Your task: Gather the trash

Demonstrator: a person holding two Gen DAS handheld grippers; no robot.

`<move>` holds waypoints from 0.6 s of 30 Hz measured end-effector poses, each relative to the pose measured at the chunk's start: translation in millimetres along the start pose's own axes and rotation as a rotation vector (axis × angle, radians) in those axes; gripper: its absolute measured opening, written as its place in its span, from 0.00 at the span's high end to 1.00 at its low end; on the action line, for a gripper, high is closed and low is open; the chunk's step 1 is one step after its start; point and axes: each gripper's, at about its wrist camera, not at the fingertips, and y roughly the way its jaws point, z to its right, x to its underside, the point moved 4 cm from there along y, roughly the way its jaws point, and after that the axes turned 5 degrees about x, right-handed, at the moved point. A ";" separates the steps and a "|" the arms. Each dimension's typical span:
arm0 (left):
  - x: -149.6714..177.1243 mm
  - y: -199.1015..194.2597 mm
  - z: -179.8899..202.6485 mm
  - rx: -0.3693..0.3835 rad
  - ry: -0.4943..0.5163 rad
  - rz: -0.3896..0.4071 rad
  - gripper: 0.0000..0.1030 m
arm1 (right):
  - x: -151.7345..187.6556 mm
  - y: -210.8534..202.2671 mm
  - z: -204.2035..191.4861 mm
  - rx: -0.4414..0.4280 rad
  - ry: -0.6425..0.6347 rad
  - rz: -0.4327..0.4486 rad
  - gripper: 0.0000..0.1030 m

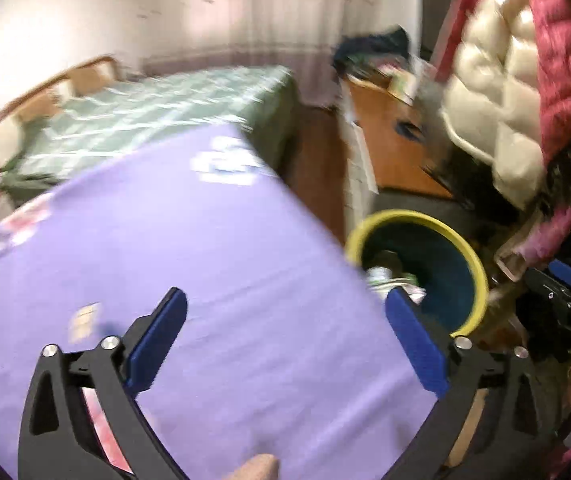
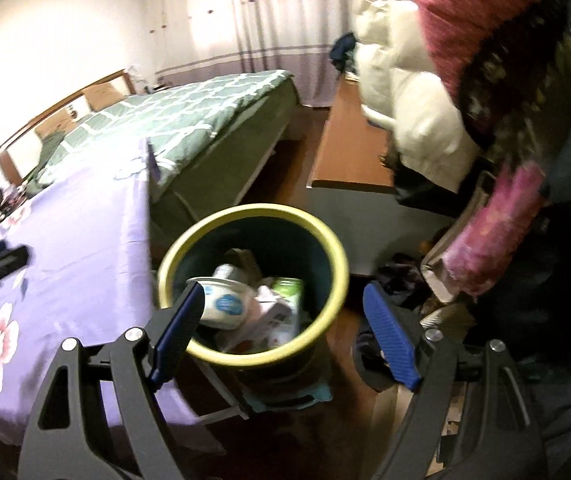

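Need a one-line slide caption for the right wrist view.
Open right claw poised over the yellow-rimmed bin holding a white cup and cartons, beside the purple-sheeted bed.

The left gripper point(image 1: 283, 334) hangs over a purple cloth point(image 1: 189, 264), its blue-padded jaws spread wide with nothing between them. A small pale scrap point(image 1: 83, 318) lies on the cloth just left of the left finger, too blurred to identify. Beside the cloth's right edge stands a dark bin with a yellow rim point(image 1: 467, 252), with pale rubbish point(image 1: 385, 276) visible inside. At the far right edge the right gripper point(image 1: 565, 300) shows in part. Beyond the cloth lies a bed with a green checked cover point(image 1: 157, 116), and white and pink padded jackets point(image 1: 505, 80) hang at upper right.
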 end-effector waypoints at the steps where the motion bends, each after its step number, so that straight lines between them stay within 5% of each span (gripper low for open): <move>1: 3.6 -14.0 -12.6 -0.027 -0.017 0.015 0.05 | -0.4 -4.0 -8.1 -0.011 -0.012 0.007 0.25; 8: 51.4 -114.4 -103.7 -0.211 -0.187 0.096 0.05 | -3.8 -39.3 -54.5 -0.084 -0.099 0.078 0.23; 18: 106.5 -192.5 -138.0 -0.344 -0.261 0.201 0.05 | 5.9 -84.3 -87.8 -0.136 -0.181 0.144 0.20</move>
